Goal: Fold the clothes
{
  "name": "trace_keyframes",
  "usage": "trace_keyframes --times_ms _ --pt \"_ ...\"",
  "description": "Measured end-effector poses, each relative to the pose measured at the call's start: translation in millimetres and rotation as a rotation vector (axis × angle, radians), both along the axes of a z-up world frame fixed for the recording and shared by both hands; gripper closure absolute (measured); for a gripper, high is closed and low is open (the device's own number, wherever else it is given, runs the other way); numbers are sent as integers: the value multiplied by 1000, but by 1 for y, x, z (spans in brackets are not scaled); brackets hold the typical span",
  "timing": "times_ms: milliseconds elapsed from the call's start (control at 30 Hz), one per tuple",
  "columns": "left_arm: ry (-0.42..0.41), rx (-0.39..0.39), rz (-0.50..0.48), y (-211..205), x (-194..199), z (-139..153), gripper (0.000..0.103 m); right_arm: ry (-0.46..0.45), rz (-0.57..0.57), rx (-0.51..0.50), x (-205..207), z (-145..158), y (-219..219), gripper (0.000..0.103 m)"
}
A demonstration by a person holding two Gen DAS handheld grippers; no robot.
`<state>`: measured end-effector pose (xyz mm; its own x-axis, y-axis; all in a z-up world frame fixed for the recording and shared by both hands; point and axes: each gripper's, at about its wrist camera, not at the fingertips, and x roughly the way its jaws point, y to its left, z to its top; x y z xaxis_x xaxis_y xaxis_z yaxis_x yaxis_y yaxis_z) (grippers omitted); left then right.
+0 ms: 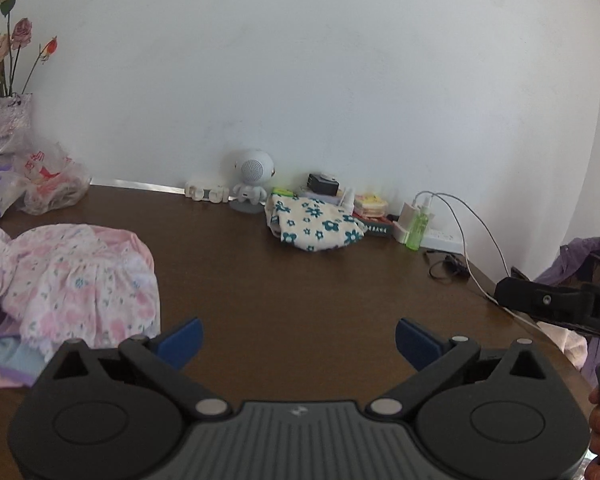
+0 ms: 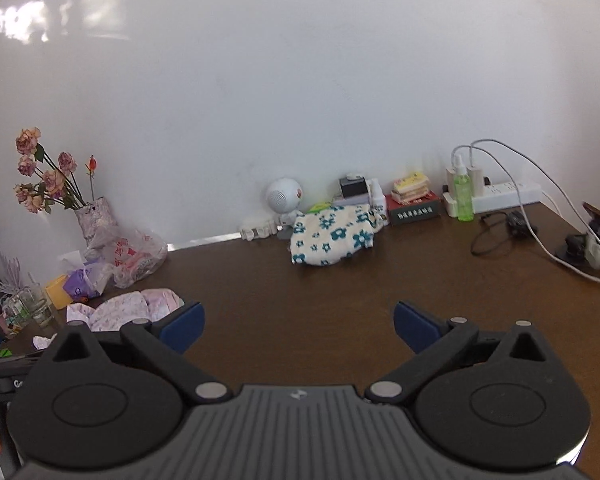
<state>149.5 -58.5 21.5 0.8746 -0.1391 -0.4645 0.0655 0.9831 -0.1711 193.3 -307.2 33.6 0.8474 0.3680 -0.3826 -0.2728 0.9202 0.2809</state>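
Blue-padded left tongs (image 1: 299,338) and right tongs (image 2: 298,326) both gape wide, holding nothing, over bare brown wooden desk (image 1: 300,280). Pink floral clothes (image 1: 84,280) lie heaped just left; a cream cloth with teal flowers (image 2: 334,238) rests by the wall. Clear plastic bag (image 2: 136,254) holds red-printed packets.

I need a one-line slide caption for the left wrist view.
Open left gripper above the brown table, pink floral clothes at left.

A plain white wall (image 2: 300,80) rises directly behind a dark brown wooden table (image 2: 300,300). Patches of daylight fall on the wall, high above the table's left end.
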Motion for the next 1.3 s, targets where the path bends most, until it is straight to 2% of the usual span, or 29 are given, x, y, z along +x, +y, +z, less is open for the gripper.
trace_keyframes --times_ms 167,333,467,533,667,800,900,1067,1167,1300 --pt "-3 24 0 -4 -55 -10 0 65 -22 -38 -52 -18 -1 0" --pt "-11 -10 -3 -4 -87 -18 0 115 23 -14 -86 -41 0 0" --pt "-31 99 6 -16 -108 -30 0 130 10 -15 -107 -57 1 0" --pt "-37 124 12 -19 -117 -36 0 128 9 -42 -116 -62 4 0" --pt "-30 100 21 -17 -132 -45 0 79 -7 -111 -133 -63 11 0" --pt "-41 117 43 -21 -146 -52 0 51 -47 -124 -146 -62 13 0" --pt "-46 147 58 -26 -152 -54 0 54 -73 -143 -152 -64 13 0" --pt "-52 118 93 -23 -153 -52 0 73 -84 -145 -158 -67 13 0" --pt "-57 147 116 -26 -154 -50 0 69 -84 -147 -161 -67 13 0" --pt "-78 145 103 -27 -157 -48 0 67 -80 -145 -163 -68 14 0"
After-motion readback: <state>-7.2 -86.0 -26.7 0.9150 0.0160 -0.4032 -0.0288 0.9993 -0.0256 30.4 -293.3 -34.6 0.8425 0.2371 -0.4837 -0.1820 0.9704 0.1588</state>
